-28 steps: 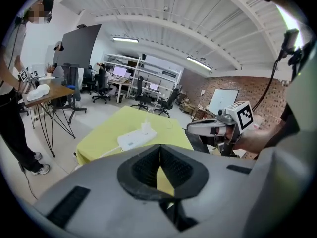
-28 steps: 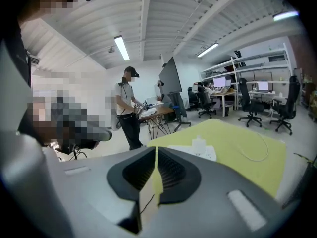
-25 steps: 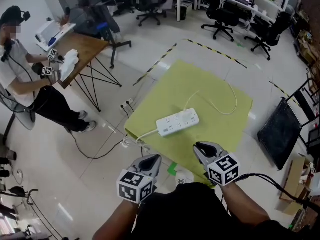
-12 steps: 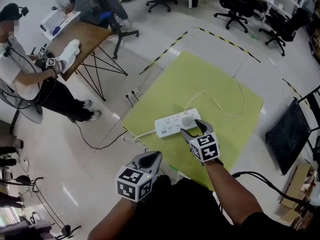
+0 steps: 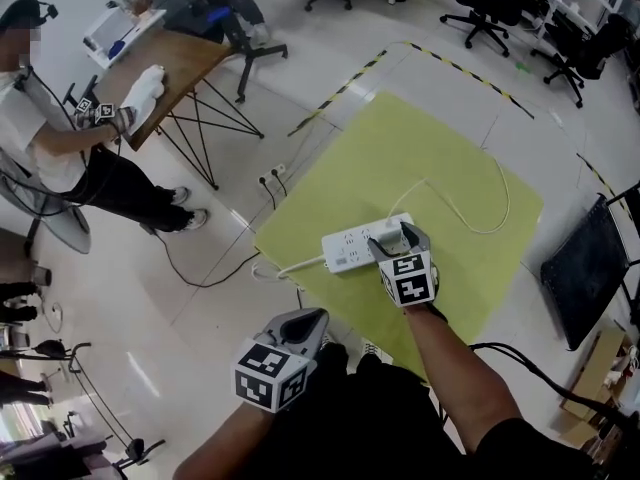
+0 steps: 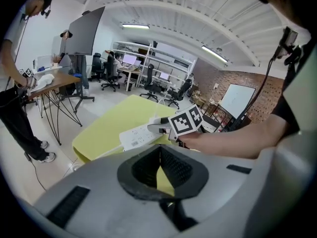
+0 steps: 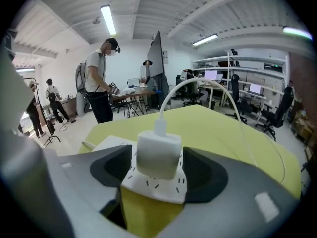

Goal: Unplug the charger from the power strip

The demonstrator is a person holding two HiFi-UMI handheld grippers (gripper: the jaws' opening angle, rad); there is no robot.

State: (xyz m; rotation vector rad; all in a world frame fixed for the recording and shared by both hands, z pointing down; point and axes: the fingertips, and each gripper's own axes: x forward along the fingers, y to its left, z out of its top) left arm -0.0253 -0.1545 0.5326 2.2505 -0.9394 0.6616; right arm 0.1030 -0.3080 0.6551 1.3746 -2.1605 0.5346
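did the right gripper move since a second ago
Yes. The right gripper went forward from the near edge of the yellow table to the power strip. Its jaws have just been opening and now flank the charger without pressing it.

In your right gripper view the charger (image 7: 157, 155) covers its own prongs, and the jaw bodies cut off most of the power strip (image 7: 153, 183). From your head view, your right gripper (image 5: 390, 240) hides the strip's end, and the charger there is too small to make out.
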